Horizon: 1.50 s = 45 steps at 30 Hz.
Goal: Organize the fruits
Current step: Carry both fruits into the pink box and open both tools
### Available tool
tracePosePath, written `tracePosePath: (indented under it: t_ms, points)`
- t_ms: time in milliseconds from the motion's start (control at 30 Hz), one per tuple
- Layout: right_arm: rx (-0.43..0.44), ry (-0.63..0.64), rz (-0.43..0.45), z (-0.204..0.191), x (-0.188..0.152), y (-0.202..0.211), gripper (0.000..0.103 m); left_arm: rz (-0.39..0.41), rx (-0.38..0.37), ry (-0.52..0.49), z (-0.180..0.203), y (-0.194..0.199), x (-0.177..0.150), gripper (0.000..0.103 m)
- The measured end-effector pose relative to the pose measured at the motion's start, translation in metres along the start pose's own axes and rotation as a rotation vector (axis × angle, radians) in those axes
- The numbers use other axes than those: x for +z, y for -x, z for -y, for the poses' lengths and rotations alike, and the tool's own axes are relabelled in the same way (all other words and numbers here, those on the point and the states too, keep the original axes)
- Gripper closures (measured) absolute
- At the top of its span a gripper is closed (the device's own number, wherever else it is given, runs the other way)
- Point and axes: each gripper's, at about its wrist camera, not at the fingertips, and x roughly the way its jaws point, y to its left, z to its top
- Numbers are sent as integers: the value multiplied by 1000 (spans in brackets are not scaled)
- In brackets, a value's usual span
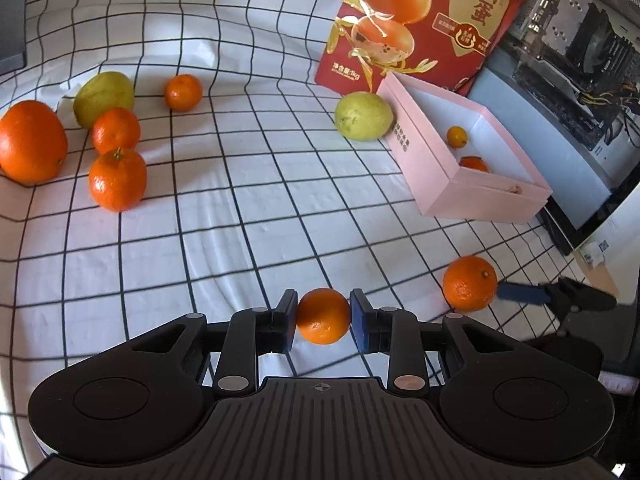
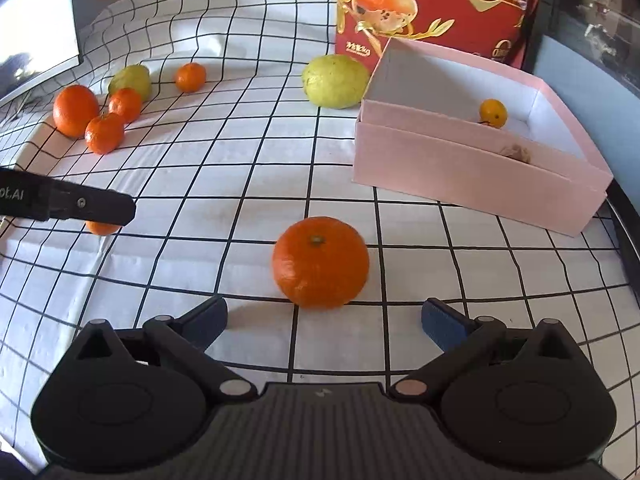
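My left gripper (image 1: 323, 316) is shut on a small mandarin (image 1: 323, 315) and holds it over the checked cloth. It shows in the right wrist view (image 2: 102, 220) at the left, the mandarin (image 2: 102, 228) mostly hidden under it. My right gripper (image 2: 323, 320) is open, with a larger mandarin (image 2: 320, 262) on the cloth just ahead of its fingertips. The same mandarin (image 1: 470, 283) shows in the left wrist view beside one right finger (image 1: 520, 292). The open pink box (image 2: 476, 168) holds a small yellow-orange fruit (image 2: 493, 113); the left wrist view shows the box (image 1: 480, 196) with two fruits.
A group of oranges and mandarins (image 1: 116, 178) with a green-yellow fruit (image 1: 103, 98) lies at the far left. Another green-yellow fruit (image 2: 335, 81) touches the box's far corner. A red package (image 2: 436, 4) stands behind the box. A computer case (image 1: 568, 80) stands right of it.
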Motion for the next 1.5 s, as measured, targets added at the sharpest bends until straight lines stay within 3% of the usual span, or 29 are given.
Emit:
tracePosePath:
  t_ms: [233, 533, 733, 967, 1100, 1167, 1333, 1500]
  points:
    - [-7, -29, 13, 3, 8, -2, 17, -36, 4, -54, 15, 0, -11, 70]
    - [14, -12, 13, 2, 15, 3, 54, -72, -19, -106, 32, -6, -14, 70]
    - [-2, -14, 15, 7, 16, 13, 55, -86, -44, -128, 42, -13, -11, 70]
    - [-62, -73, 31, 43, 15, 33, 55, -103, -110, -113, 59, -26, 3, 70]
    - [-110, -112, 73, 69, 19, 49, 55, -55, -171, -90, 77, -26, 37, 70]
    - [-116, -132, 110, 83, 26, 59, 55, 9, -183, -115, 94, -23, 68, 70]
    - [-142, -125, 243, 112, 62, 80, 55, 147, -180, -156, 136, -33, 145, 70]
    - [-173, -90, 313, 136, 96, 74, 55, 171, -119, -162, 167, -64, 194, 70]
